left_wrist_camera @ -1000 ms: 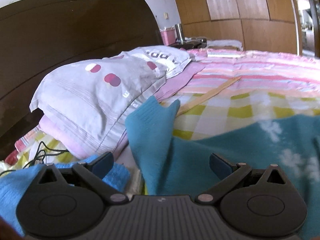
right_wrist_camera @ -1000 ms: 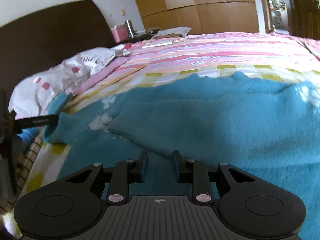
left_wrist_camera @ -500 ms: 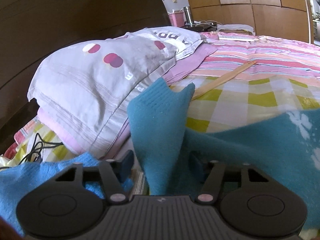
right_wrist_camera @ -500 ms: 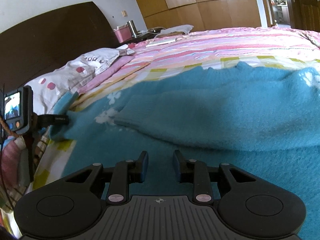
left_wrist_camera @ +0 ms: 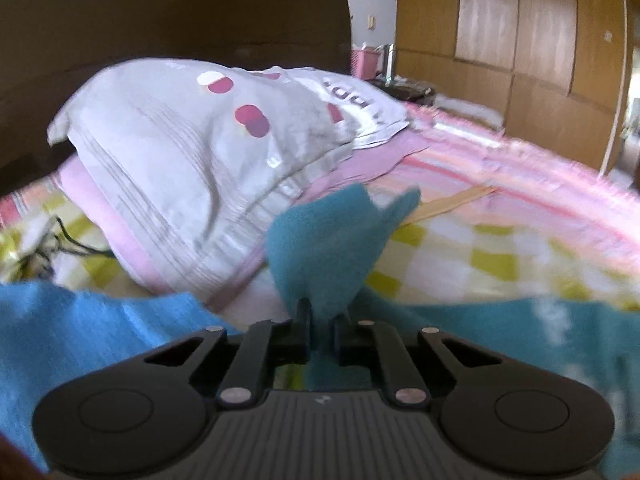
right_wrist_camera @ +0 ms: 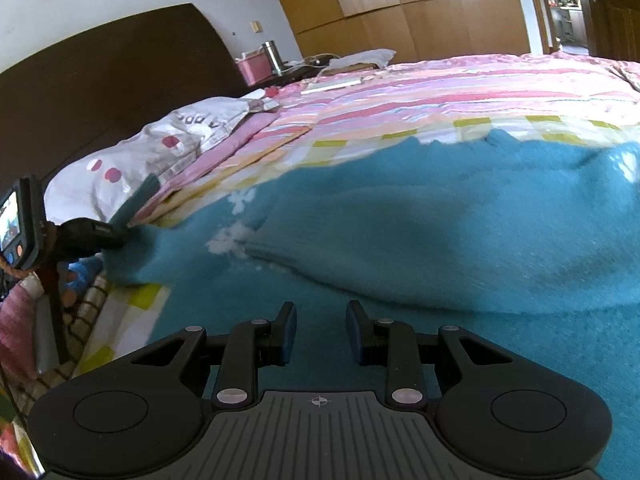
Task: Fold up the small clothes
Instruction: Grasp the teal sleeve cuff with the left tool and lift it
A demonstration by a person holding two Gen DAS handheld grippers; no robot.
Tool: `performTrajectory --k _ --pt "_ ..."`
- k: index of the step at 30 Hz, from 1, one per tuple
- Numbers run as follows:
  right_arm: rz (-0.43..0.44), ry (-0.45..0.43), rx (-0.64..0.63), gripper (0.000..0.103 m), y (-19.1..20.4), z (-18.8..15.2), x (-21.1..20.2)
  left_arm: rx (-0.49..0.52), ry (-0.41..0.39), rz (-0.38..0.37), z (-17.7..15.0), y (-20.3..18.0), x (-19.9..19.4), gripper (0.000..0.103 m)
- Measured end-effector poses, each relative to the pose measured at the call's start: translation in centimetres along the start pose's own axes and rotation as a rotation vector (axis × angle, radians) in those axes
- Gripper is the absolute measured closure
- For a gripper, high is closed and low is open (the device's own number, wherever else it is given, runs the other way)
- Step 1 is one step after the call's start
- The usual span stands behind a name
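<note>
A teal knitted sweater [right_wrist_camera: 440,232] with white snowflakes lies spread on the chequered bedspread [left_wrist_camera: 480,248]. My left gripper [left_wrist_camera: 322,312] is shut on a raised corner of that sweater [left_wrist_camera: 328,248], which sticks up between the fingers near the pillow. The right wrist view also shows my left gripper [right_wrist_camera: 120,228] at the far left, pinching the sweater's edge. My right gripper [right_wrist_camera: 320,312] hovers low over the sweater's near part. Its jaws stand a little apart, with nothing pinched between them. A folded sleeve [right_wrist_camera: 360,248] lies across the body in front of it.
A grey pillow [left_wrist_camera: 192,152] with red dots lies left of the sweater against a dark headboard [left_wrist_camera: 160,20]. A light-blue cloth [left_wrist_camera: 80,328] sits at the near left. A wooden stick [left_wrist_camera: 452,202] lies on the bedspread. A pink box [right_wrist_camera: 256,68] stands on the nightstand; a wardrobe [left_wrist_camera: 520,40] is behind.
My left gripper's jaws went from wide open to shut on the sweater's corner, and the gripper shifted and rolled. The right gripper barely moved.
</note>
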State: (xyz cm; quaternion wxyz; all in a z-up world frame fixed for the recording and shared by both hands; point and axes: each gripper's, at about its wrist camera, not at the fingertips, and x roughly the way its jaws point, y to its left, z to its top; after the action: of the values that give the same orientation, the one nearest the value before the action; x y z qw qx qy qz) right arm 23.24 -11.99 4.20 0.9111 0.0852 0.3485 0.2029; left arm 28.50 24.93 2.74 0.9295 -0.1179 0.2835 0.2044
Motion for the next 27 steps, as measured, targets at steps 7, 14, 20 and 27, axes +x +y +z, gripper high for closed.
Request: performTrajectory --k 7,14,20,27 --pt "0.082 0.014 0.007 0.075 1.9 1.7 0.8 0.083 -0.016 -0.176 -2.8 -2.9 -4.3 0.088" --pt "0.206 0.043 0.027 0.069 5.7 5.2 3.8 -0.059 -0.018 -0.242 -4.5 -1.6 -6.1 0.088" --pt "0.312 0.061 0.016 0.068 10.6 7.8 7.2 -0.128 -0.026 -0.260 -4.7 0.1 -6.2 0.088" --pt "0.389 0.222 0.152 0.056 13.3 9.3 13.2 -0.099 -0.024 -0.280 -5.4 0.2 -6.4 0.088"
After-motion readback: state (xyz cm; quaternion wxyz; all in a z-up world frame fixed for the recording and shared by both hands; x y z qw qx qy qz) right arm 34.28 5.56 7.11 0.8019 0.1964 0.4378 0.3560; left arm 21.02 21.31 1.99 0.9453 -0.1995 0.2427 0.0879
